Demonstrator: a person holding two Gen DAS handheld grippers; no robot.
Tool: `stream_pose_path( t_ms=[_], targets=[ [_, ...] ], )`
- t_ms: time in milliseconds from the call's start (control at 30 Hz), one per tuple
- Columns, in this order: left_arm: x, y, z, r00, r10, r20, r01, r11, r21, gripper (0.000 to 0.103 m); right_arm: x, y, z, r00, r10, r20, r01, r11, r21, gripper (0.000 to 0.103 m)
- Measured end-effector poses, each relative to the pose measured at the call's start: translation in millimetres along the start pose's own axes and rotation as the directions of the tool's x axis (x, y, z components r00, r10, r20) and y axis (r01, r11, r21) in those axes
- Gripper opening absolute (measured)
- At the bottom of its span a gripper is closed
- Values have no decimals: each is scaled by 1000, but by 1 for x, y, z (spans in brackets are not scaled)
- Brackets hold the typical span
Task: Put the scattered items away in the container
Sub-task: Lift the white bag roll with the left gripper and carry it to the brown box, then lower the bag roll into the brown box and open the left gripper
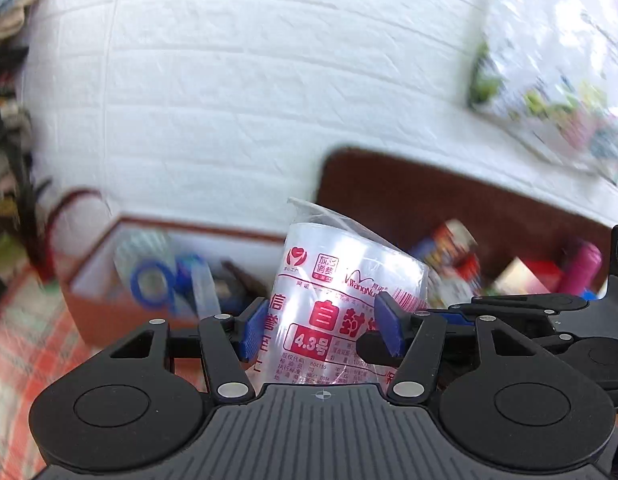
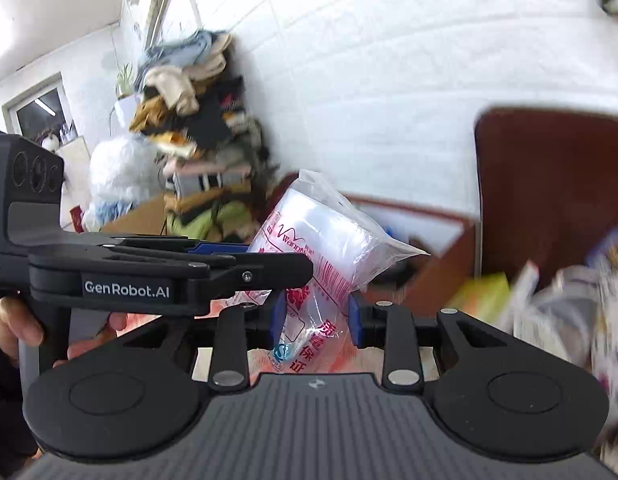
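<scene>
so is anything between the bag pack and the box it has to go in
Nothing visible blocks it. The pack of zip bags is held up between both the left hand-held gripper and the right hand-held gripper, and the open brown box lies beyond it, already holding tape rolls.

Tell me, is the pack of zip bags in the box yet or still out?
Out. The pack of zip bags is held in the air, with the open brown box behind it.

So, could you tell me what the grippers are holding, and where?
Both hold one pack of zip bags: left gripper across its printed middle, right gripper at one end.
</scene>
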State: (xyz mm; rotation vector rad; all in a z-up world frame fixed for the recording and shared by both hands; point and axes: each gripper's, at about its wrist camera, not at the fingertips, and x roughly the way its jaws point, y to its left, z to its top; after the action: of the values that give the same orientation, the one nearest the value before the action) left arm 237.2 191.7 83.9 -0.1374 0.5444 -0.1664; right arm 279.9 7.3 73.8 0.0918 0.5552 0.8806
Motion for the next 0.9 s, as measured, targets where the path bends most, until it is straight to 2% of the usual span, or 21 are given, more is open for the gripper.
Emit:
stream_pose_path(
  t_ms=[100, 267, 533, 567, 633, 667, 733, 900],
  targets=[
    [21, 22, 25, 1000, 5, 14, -5, 1000, -16, 60, 26, -8, 27, 1000, -3, 4, 3, 1000, -7, 36],
    [67, 59, 42, 1000, 12, 20, -11, 999, -49, 60, 77, -25, 53, 1000, -13, -6, 13, 1000, -13, 36],
    [135, 108, 39, 999, 36, -22, -37, 996, -81, 61, 154, -57, 53, 999, -24, -45, 25, 999, 30, 36],
    [142, 111, 37, 998, 55, -27, -57, 995, -86, 70, 162, -61, 52, 999, -26, -48, 28, 999, 35, 37],
    [156, 118, 33, 995, 94, -38, -97, 991, -95, 83, 174, -66, 47, 997, -51, -51, 53, 998, 31, 44],
    [162, 121, 31, 993, 114, -44, -117, 988, -100, 93, 179, -68, 43, 996, -71, -51, 72, 997, 25, 56],
    [166, 123, 26, 991, 127, -43, -131, 988, -81, 95, 190, -72, 36, 993, -109, -50, 110, 994, 12, 71],
    [158, 114, 15, 986, 164, -32, -164, 986, -6, 98, 183, -80, 24, 990, -124, -62, 125, 992, 14, 79]
  ],
)
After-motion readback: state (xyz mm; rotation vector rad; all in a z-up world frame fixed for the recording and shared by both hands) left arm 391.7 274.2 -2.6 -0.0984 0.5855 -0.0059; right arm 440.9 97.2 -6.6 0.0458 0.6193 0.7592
